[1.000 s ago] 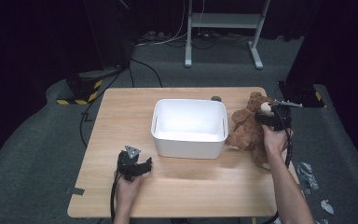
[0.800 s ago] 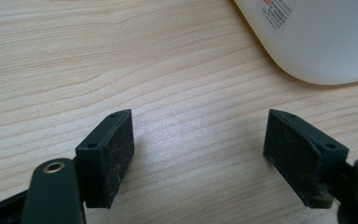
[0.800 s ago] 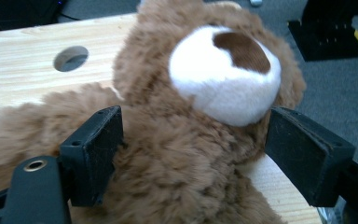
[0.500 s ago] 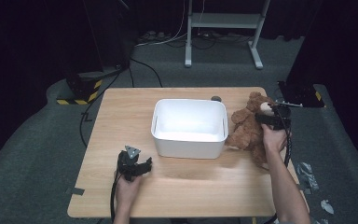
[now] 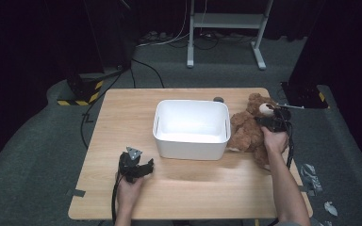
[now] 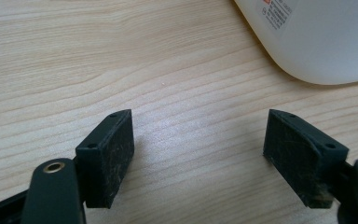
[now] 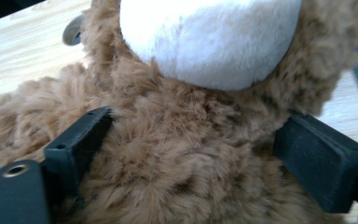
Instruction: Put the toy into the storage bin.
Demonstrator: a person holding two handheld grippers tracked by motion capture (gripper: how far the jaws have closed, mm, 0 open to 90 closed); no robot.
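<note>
Dark floor and black curtains surround a pale wooden bench [image 5: 188,188] in the high view. A white tub [image 5: 192,128] stands near the middle of it, and a brown teddy bear [image 5: 247,132] lies just beside the tub's right wall, close to the bench's right edge. The right tool [image 5: 269,121] sits on the bear near its head, with the person's right hand behind it. The left tool [image 5: 139,168] rests low over the bench toward the front left corner, well apart from the bear.

From the left gripper view, the left tool [image 6: 198,154] has its jaws wide apart over bare wood with nothing between them; the tub's rounded corner [image 6: 326,42] shows at upper right.

Seen in the right gripper view, the right tool [image 7: 191,158] has its jaws spread on either side of the bear's furry body [image 7: 186,177], just below the white muzzle [image 7: 209,37]. The pads touch or nearly touch the fur, but the plush between them does not look squeezed, so I judge it open and not yet clamped.

The bear should be light, soft and yielding; a pinch deep into the torso or neck would likely hold better than a bite on loose fur, which could slip.
</note>
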